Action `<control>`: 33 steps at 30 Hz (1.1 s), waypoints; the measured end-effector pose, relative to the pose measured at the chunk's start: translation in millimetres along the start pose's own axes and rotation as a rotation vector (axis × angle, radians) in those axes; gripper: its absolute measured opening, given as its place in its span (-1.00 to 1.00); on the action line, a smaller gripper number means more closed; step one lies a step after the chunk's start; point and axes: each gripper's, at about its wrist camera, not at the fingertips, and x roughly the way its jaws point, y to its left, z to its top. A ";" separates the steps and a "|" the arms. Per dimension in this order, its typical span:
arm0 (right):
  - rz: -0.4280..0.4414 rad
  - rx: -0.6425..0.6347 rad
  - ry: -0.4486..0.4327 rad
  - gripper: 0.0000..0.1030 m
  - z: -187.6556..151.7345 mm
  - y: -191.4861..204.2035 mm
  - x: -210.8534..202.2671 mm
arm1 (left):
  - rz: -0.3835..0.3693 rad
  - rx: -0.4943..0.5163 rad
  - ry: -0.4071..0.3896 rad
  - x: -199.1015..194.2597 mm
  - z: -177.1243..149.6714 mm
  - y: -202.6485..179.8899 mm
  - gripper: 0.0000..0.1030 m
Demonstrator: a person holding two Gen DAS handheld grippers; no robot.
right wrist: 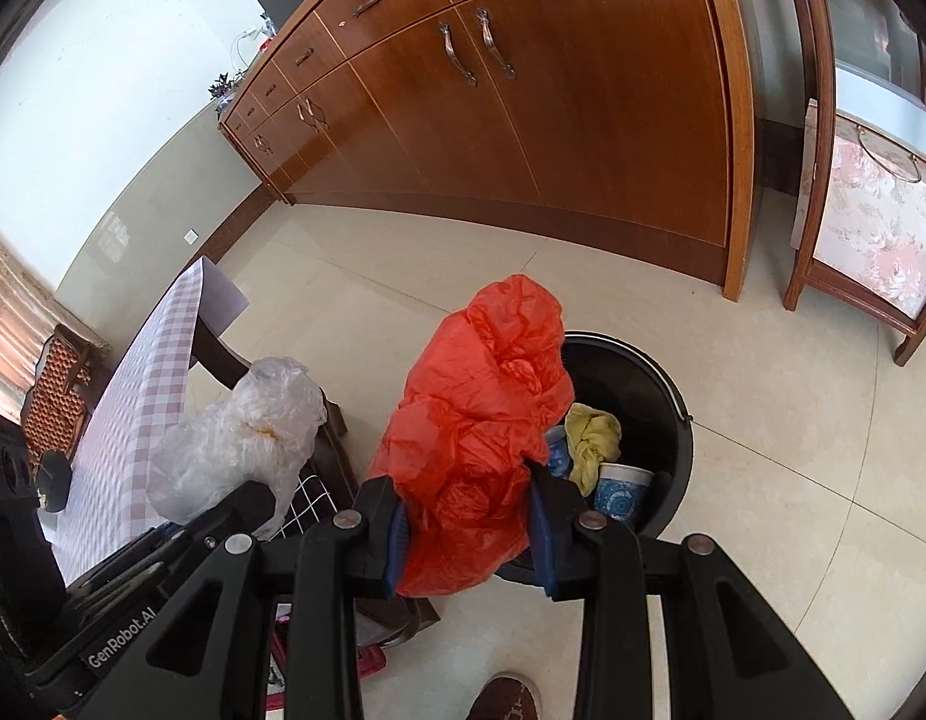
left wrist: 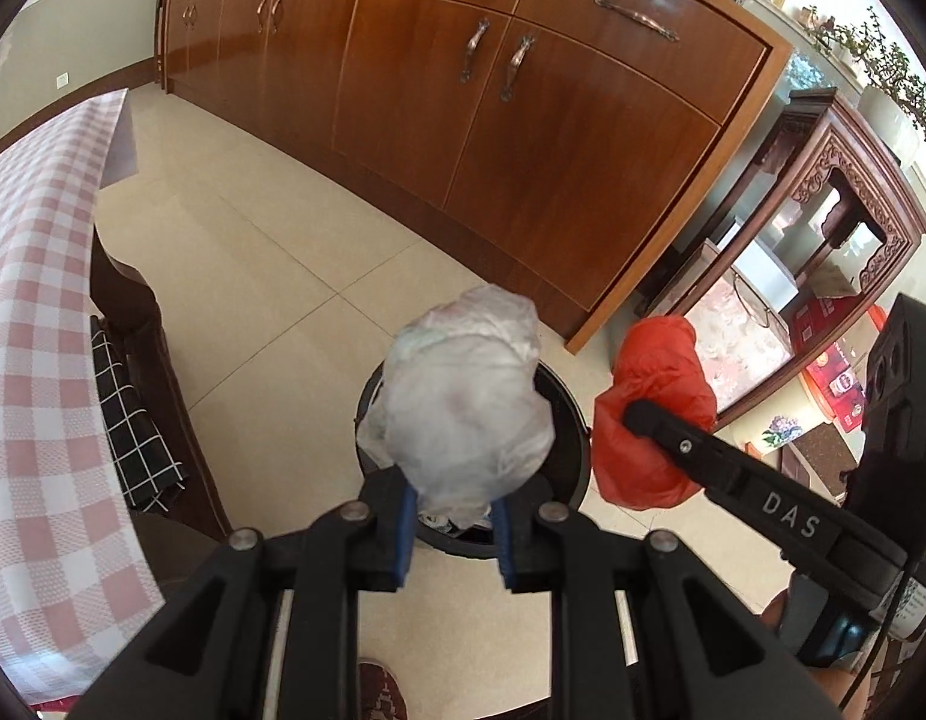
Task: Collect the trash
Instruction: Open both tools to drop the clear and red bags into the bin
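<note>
My left gripper [left wrist: 453,531] is shut on a crumpled clear plastic bag [left wrist: 466,396], held over the black round bin [left wrist: 568,450] on the floor. The right gripper [right wrist: 470,531] is shut on a crumpled red plastic bag [right wrist: 481,420], which hangs at the bin's [right wrist: 643,384] left rim. Inside the bin lie a yellow rag [right wrist: 592,438] and a blue patterned paper cup [right wrist: 622,489]. In the left wrist view the red bag [left wrist: 649,420] shows to the right, pinched by the right gripper's black finger. In the right wrist view the clear bag [right wrist: 246,438] shows at the left.
A table with a pink checked cloth [left wrist: 30,324] stands at the left, a dark chair with a black grid cushion [left wrist: 129,414] under its edge. A long wooden cabinet [left wrist: 463,90] runs behind the bin. A carved wooden stand [left wrist: 823,228] is at the right. A shoe [right wrist: 508,699] shows below.
</note>
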 end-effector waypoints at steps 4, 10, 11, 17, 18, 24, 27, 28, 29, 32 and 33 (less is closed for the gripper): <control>-0.011 0.029 0.037 -0.32 3.8 -13.0 14.9 | 0.010 -0.006 0.036 17.4 -0.8 -2.9 -0.56; -0.068 0.036 0.112 -0.32 15.1 -25.7 43.5 | 0.020 -0.008 0.087 45.1 -0.8 -6.6 -0.56; -0.085 0.036 0.131 -0.32 17.1 -28.5 49.9 | 0.022 -0.014 0.096 50.2 -0.4 -6.2 -0.56; -0.169 0.045 0.236 -0.27 22.7 -42.1 85.6 | 0.022 -0.033 0.146 77.6 5.0 -4.9 -0.55; -0.182 0.045 0.245 -0.23 23.0 -43.9 89.3 | 0.024 -0.033 0.150 81.3 5.9 -5.4 -0.51; -0.251 0.065 0.216 0.23 27.3 -51.8 90.9 | 0.009 -0.066 0.180 99.3 12.1 -2.6 0.03; -0.275 0.090 0.175 0.23 28.9 -55.6 80.8 | 0.012 -0.056 0.164 92.7 15.0 -6.1 0.04; -0.274 0.096 0.150 0.23 29.5 -55.9 73.9 | 0.017 -0.048 0.147 86.5 15.6 -7.8 0.04; -0.274 0.101 0.129 0.23 29.3 -56.0 67.5 | 0.018 -0.037 0.128 79.2 15.9 -9.8 0.04; -0.260 0.112 0.091 0.23 29.5 -56.2 52.3 | 0.025 0.007 0.076 55.2 15.4 -15.5 0.04; -0.253 0.110 0.086 0.23 29.7 -55.8 49.4 | 0.026 0.017 0.063 48.9 16.8 -17.2 0.04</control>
